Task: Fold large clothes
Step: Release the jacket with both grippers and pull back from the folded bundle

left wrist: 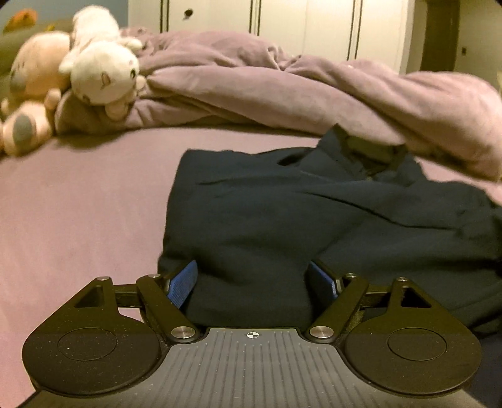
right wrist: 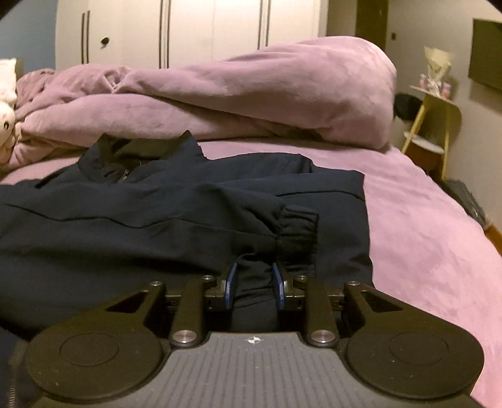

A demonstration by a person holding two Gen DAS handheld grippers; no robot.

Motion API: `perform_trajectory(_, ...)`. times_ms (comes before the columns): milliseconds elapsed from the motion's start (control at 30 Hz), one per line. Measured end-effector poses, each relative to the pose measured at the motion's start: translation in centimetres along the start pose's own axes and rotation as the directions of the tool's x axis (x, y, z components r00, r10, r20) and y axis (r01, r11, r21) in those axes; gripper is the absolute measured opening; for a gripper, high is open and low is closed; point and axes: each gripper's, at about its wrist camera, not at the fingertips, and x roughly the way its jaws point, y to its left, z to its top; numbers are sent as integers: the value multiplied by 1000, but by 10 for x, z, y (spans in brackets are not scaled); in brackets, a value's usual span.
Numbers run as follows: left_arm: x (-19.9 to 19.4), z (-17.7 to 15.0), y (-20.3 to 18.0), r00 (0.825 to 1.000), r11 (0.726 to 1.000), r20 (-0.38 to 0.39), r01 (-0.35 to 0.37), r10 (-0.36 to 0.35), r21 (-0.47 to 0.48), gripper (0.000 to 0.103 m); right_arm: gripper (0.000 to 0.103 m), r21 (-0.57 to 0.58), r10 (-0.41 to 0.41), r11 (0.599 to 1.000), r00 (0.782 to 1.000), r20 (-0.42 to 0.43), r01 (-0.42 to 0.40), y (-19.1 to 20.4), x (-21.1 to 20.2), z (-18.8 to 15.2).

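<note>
Nearest the left wrist camera, the left gripper (left wrist: 252, 282) stands with its blue pads (left wrist: 183, 284) wide apart, a thick fold of the dark navy jacket (left wrist: 266, 219) bulging between them; the cloth touches both pads, but whether they press on it cannot be told. In the right wrist view the right gripper (right wrist: 252, 282) has its jaws drawn narrow, pinching a bunched edge of the same jacket (right wrist: 157, 219) between its pads (right wrist: 231, 281), just below the gathered elastic cuff (right wrist: 298, 219) of a sleeve laid across the body.

Beyond the grippers the jacket lies partly folded on the near half of the bed, its collar (right wrist: 138, 157) toward the far side and its right edge well in from the bed's right edge. Mauve sheet (left wrist: 78, 204) covers the mattress, bare to the jacket's left and right. Behind the jacket a rumpled mauve duvet (right wrist: 251, 103) is heaped across the far side of the bed, touching the collar. Two plush toys, one white (left wrist: 100, 72) and one pinkish (left wrist: 34, 94), sit at the far left corner.

Farthest back stand white wardrobe doors (left wrist: 282, 25) with dark vertical seams. Off the bed's right side are a yellow-framed side table (right wrist: 433, 125) and a dark panel (right wrist: 486, 53) on the wall.
</note>
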Motion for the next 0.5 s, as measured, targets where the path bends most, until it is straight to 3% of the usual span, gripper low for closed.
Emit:
perform_trajectory(133, 24, 4, 7, 998, 998, -30, -50, 49, -29, 93, 24, -75, -24, 997, 1000, 12, 25, 8, 23, 7)
perform_trajectory(233, 24, 8, 15, 998, 997, -53, -34, 30, -69, 91, 25, -118, -29, 993, 1000, 5, 30, 13, 23, 10)
perform_trajectory(433, -22, -5, 22, 999, 999, -27, 20, -22, -49, 88, 25, -30, 41, 999, 998, 55, -40, -7, -31, -1)
perform_trajectory(500, -23, -11, 22, 998, 998, -43, 42, -44, -55, 88, 25, -50, 30, 998, 998, 49, -28, -10, -35, -12)
